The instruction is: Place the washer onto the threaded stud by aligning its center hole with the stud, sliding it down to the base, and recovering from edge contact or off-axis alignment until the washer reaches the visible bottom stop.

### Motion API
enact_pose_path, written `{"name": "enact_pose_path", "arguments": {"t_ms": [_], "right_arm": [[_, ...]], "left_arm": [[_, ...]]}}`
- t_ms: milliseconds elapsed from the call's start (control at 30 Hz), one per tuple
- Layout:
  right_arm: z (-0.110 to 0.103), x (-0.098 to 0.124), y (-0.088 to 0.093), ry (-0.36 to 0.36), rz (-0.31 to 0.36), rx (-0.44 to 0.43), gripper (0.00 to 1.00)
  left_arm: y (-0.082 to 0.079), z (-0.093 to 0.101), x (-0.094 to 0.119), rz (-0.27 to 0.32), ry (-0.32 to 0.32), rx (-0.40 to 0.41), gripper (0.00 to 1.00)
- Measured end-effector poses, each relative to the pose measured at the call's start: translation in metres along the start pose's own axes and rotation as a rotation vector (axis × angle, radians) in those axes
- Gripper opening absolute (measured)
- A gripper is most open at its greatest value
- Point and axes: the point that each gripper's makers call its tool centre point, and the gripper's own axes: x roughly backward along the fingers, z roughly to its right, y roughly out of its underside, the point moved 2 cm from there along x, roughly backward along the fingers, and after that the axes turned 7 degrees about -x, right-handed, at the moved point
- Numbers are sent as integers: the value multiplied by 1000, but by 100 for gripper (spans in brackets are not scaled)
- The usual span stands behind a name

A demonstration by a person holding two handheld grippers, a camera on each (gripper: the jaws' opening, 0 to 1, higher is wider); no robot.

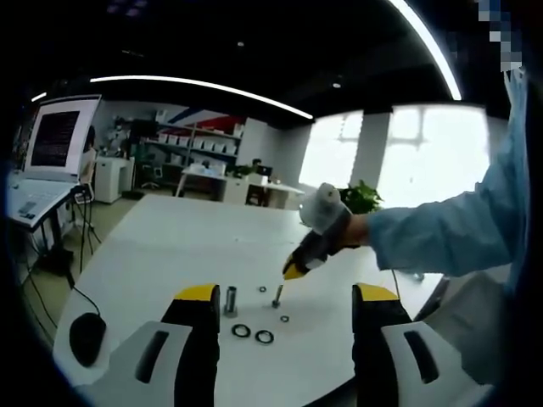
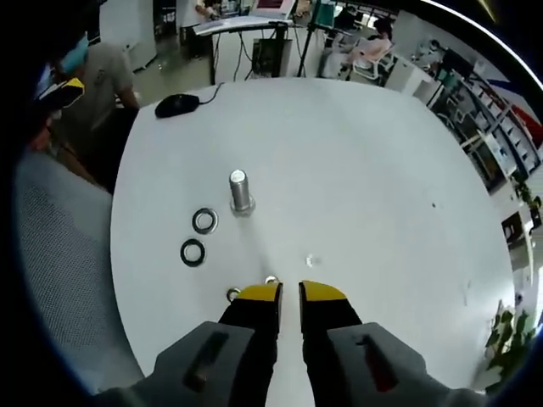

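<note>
On the table point(image 2: 356, 170) an upright stud point(image 2: 242, 192) stood, two washers point(image 2: 204, 221) lying just beside it on its left in the right gripper view, one point(image 2: 193, 252) nearer the camera. A mouse point(image 2: 176, 104) lay well behind, near the far edge. A small nut point(image 2: 233, 294) and another point(image 2: 271, 280) sat just before the right gripper point(image 2: 289, 295). In the left gripper view, a laptop point(image 1: 34, 199) was far left.

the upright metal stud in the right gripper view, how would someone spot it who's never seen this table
Start at the white round table and find the black mouse near its far edge. Coming back toward the right gripper, the stud stands alone mid-table. It is the one upright silver cylinder; the two dark washers beside it lie flat.
</note>
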Motion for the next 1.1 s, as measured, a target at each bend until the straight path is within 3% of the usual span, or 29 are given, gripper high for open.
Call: {"name": "enact_pose_path", "arguments": {"t_ms": [633,1100], "right_arm": [[12,-17,0,28,5,-22,10],[31,-74,2,7,38,-141,13]], "left_arm": [[2,-1,-1,-7,-2,8,62],[10,-2,-3,-58,-3,13,61]]}}
